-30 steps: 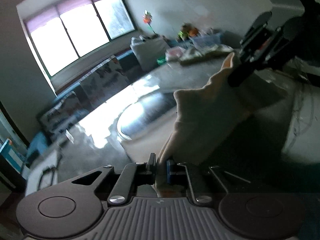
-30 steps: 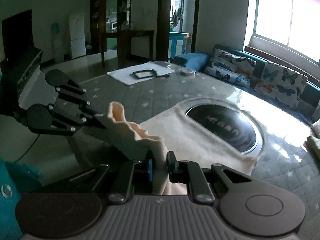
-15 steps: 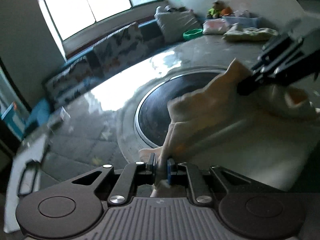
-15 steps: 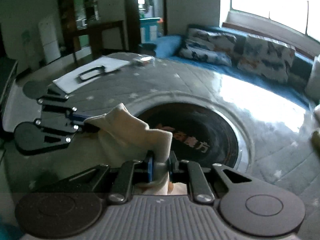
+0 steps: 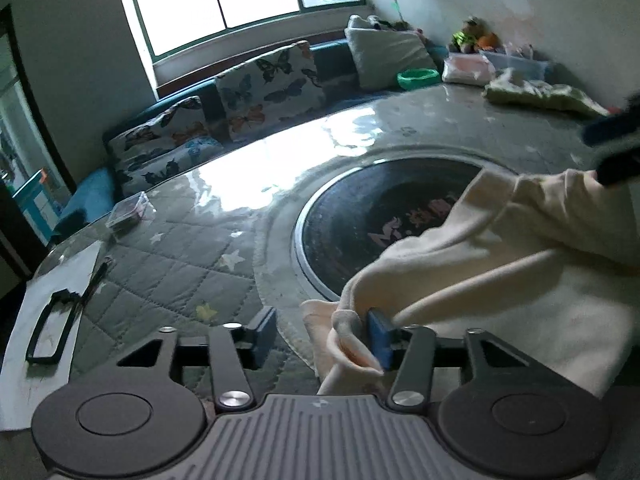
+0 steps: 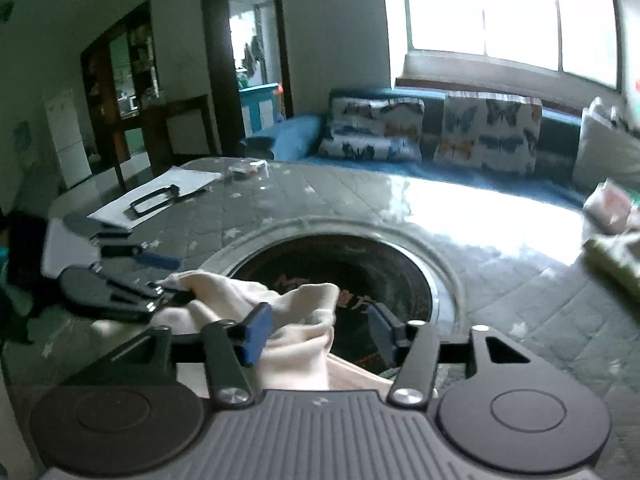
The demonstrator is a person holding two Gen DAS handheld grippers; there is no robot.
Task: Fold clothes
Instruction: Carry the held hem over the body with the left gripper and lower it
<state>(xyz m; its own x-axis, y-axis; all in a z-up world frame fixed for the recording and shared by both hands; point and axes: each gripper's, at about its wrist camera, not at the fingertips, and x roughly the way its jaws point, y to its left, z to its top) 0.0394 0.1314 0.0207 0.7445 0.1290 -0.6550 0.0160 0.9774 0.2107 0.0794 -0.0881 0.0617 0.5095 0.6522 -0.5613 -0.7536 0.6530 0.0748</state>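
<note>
A cream garment (image 5: 500, 256) lies folded over on the round quilted table, partly covering the black centre disc (image 5: 360, 204). My left gripper (image 5: 322, 334) is open; a bunched corner of the cloth rests against its right pad. My right gripper (image 6: 316, 330) is open too, with the cream garment (image 6: 296, 320) slack between its jaws. In the right wrist view the left gripper (image 6: 160, 276) sits at the left, by the cloth's far corner. In the left wrist view the right gripper's fingers (image 5: 612, 140) show blurred at the right edge.
A white sheet with a black frame (image 5: 48, 328) lies at the table's left edge, a small clear box (image 5: 130, 210) behind it. Green and pink clothes (image 5: 536, 92) lie at the far right. A sofa with butterfly cushions (image 6: 432, 132) runs behind the table.
Both grippers have come down to the table and opened, letting go of the cream garment. The cloth now lies folded over by the black disc.
</note>
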